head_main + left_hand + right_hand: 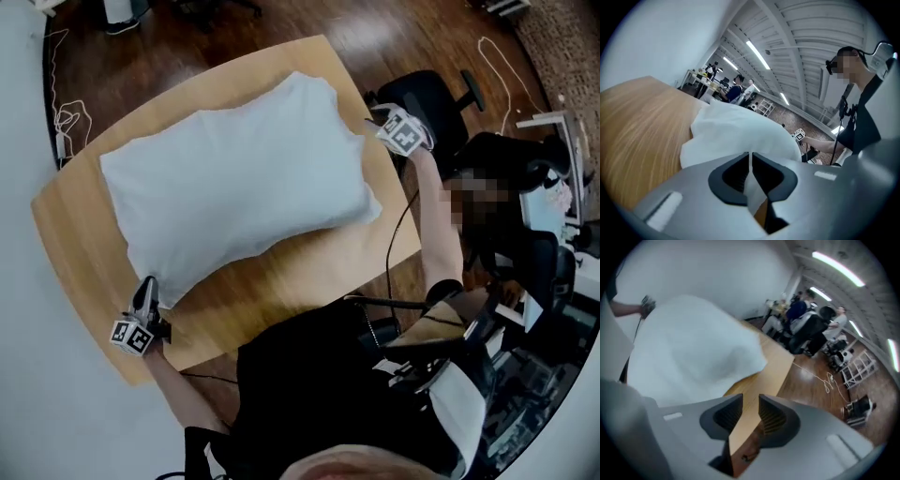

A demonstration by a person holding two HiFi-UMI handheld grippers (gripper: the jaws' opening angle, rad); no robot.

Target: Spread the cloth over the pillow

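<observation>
- As we look down from the head view, a white cloth (234, 178) lies spread over most of the wooden table (309, 272). It is draped on a plump rectangular bulge, so the pillow under it shows no surface of its own.
- At the table's near-left corner, our left gripper (148, 285) meets the cloth's nearest corner.
- Our right gripper (380, 117) hangs at the table's right edge, toward the far corner. It is just beside the cloth's side and points steeply down.
- A black office chair (433, 94) stands on the dark wood floor (234, 28) beyond that right edge.
- Turning to the left gripper view, we see the two dark pads closed to a slit with a thin fold of the cloth pinched between them — the cloth is firmly held.
- Past the jaws the cloth rises in a white mound, and bare table stretches away on the left of the picture.
- A person (867, 108) in dark clothing stands at the right.
- From the right gripper view, the ribbed pads stand a narrow gap apart with nothing between them — only the table's edge and the floor show through.
- Here the cloth fills the upper left of the picture, clear of the jaws.
</observation>
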